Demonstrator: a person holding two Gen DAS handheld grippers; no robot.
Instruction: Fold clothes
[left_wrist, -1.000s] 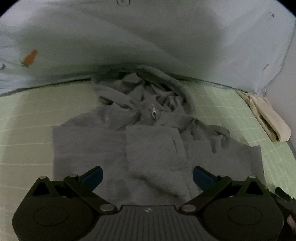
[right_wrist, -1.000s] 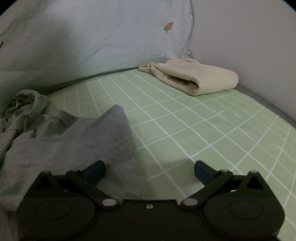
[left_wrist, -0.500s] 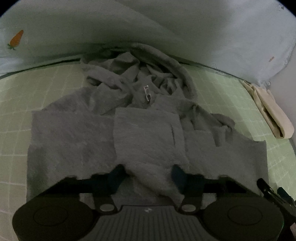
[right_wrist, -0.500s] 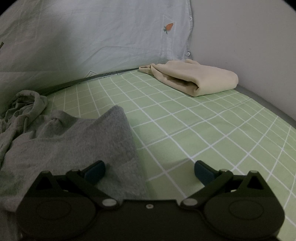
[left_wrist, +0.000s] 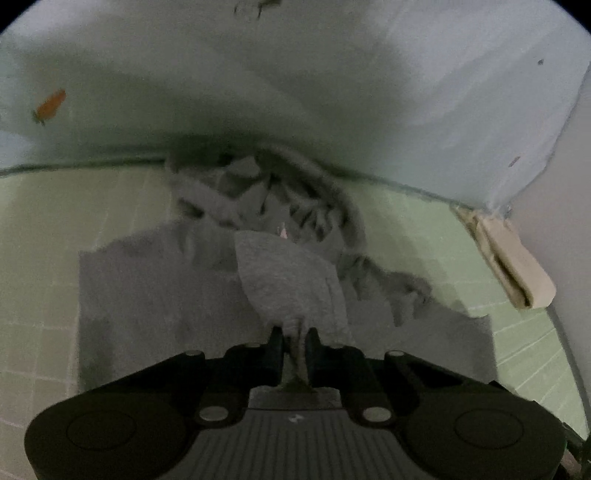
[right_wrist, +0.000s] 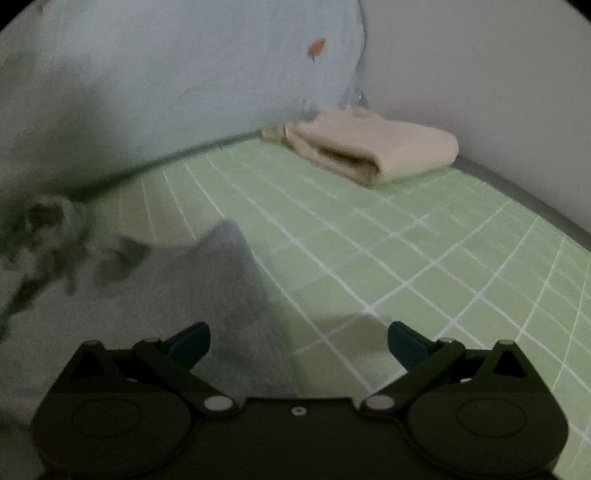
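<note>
Left wrist view: the left gripper (left_wrist: 294, 341) has its two fingers pressed together on a fold of the grey hoodie (left_wrist: 288, 280), and the pinched cloth rises in a peak from the garment toward the jaws. The rest of the hoodie lies spread on the green checked sheet (left_wrist: 37, 240), its hood bunched in crumpled folds at the far end against the pale blue pillow (left_wrist: 295, 92), which carries a small orange carrot print (left_wrist: 50, 105). A folded cream garment (left_wrist: 517, 273) lies at the right edge, well apart from the hoodie and next to the wall. The picture is somewhat blurred.

Right wrist view: the right gripper (right_wrist: 298, 339) hangs with its blue-tipped fingers spread wide, holding nothing. A corner of the grey hoodie (right_wrist: 207, 280) lies below its left finger, the green checked sheet (right_wrist: 424, 258) below the right one. The folded cream garment (right_wrist: 373, 151) rests far back by the pale blue pillow (right_wrist: 184, 81) and the wall
</note>
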